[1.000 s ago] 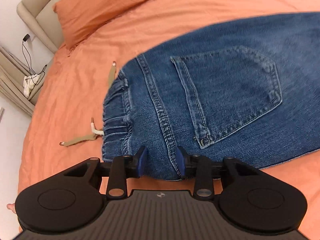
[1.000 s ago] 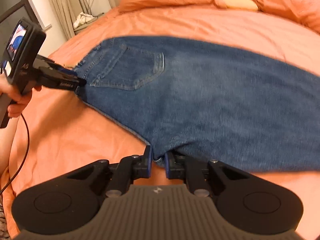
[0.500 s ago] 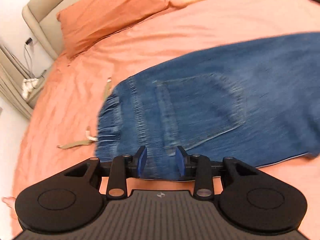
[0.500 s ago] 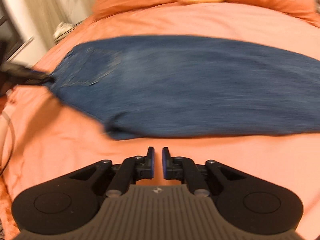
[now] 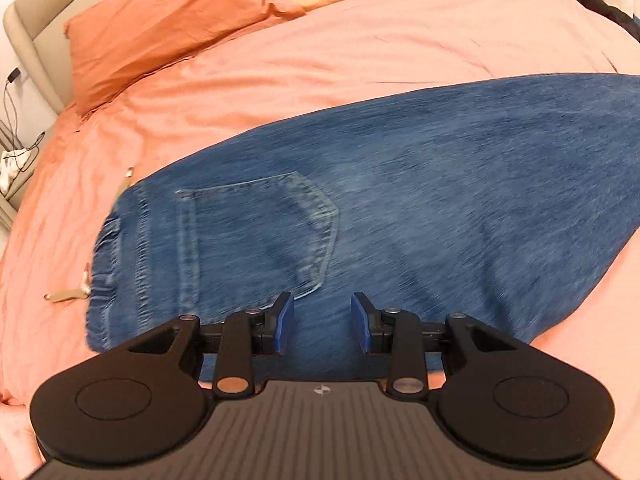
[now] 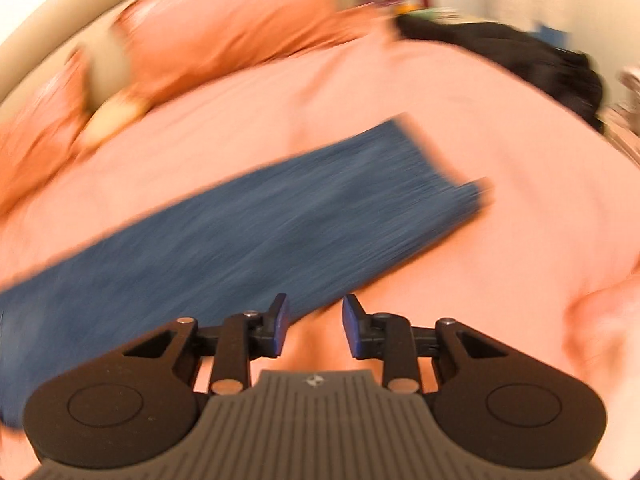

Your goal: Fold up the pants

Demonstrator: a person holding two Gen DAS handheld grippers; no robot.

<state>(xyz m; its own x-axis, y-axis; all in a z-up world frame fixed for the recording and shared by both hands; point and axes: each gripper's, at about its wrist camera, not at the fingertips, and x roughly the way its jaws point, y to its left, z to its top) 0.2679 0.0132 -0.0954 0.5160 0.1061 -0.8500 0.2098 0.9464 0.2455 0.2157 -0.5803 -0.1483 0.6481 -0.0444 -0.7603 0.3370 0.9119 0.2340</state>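
Blue jeans (image 5: 440, 200) lie flat on the orange bed sheet (image 5: 360, 52), folded lengthwise. The elastic waistband (image 5: 108, 264) is at the left and a back pocket (image 5: 260, 232) faces up. My left gripper (image 5: 322, 324) hovers open over the seat just below the pocket, with nothing pinched. In the blurred right wrist view the jeans' legs (image 6: 240, 240) run up to the hems (image 6: 440, 184). My right gripper (image 6: 314, 326) is over bare sheet by the leg's near edge. Its jaws are opening and nothing is between them.
Orange pillows (image 5: 160, 28) and a beige headboard (image 5: 24, 32) stand at the far end. A beige drawstring (image 5: 68, 294) trails from the waistband. Cables (image 5: 12, 152) hang at the left bedside. Dark clothing (image 6: 520, 64) lies at the bed's far right.
My right gripper let go of the jeans' near edge, swung fast to the right toward the hems and parted its jaws. My left gripper slid right from the waistband corner to below the pocket.
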